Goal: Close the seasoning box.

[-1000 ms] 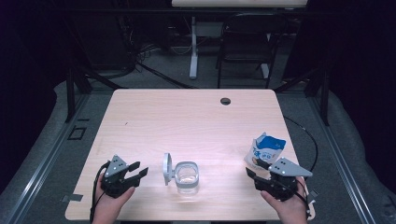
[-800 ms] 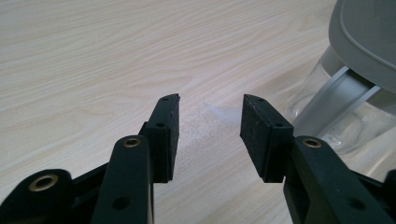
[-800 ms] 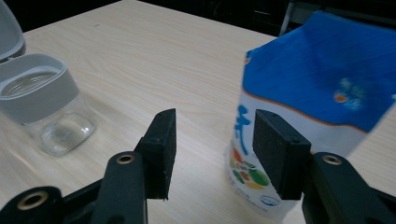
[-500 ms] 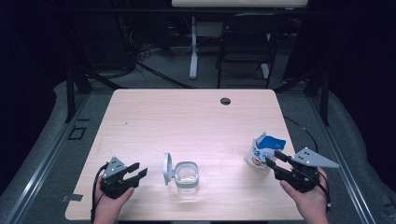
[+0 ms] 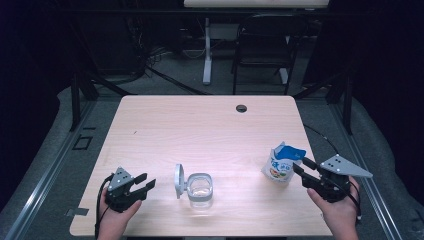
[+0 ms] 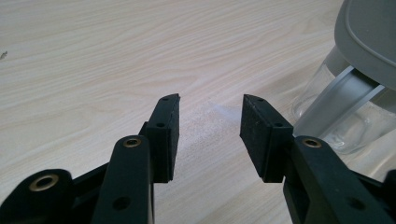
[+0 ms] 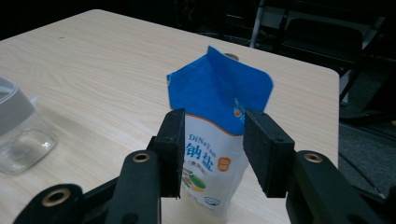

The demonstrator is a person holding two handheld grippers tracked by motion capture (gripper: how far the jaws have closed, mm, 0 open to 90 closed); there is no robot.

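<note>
Salt pouch (image 5: 281, 166) stands upright near the table (image 5: 200, 125) edge at 4 o'clock. Right gripper (image 5: 299, 167) just beside it at its 4 o'clock, jaws just been closing, pouch ahead between them, not pinched. Open-lidded clear jar (image 5: 199, 188) at 6 o'clock; left gripper (image 5: 148, 181) at 7, jaws apart, holding nothing.

black fingers (image 6: 168, 135), brass-ringed screw holes, grey plates

Table (image 5: 200, 125): pale wood, my work surface, rounded corners.
Cable hole (image 5: 241, 108): small dark round grommet near my table's far edge.
Chair (image 5: 262, 35): dark, folding I think, standing beyond the far edge.
White post (image 5: 207, 52): a stand's leg on the floor left of that chair.
Floor (image 5: 165, 75): grey, cables trailing across it.
</note>
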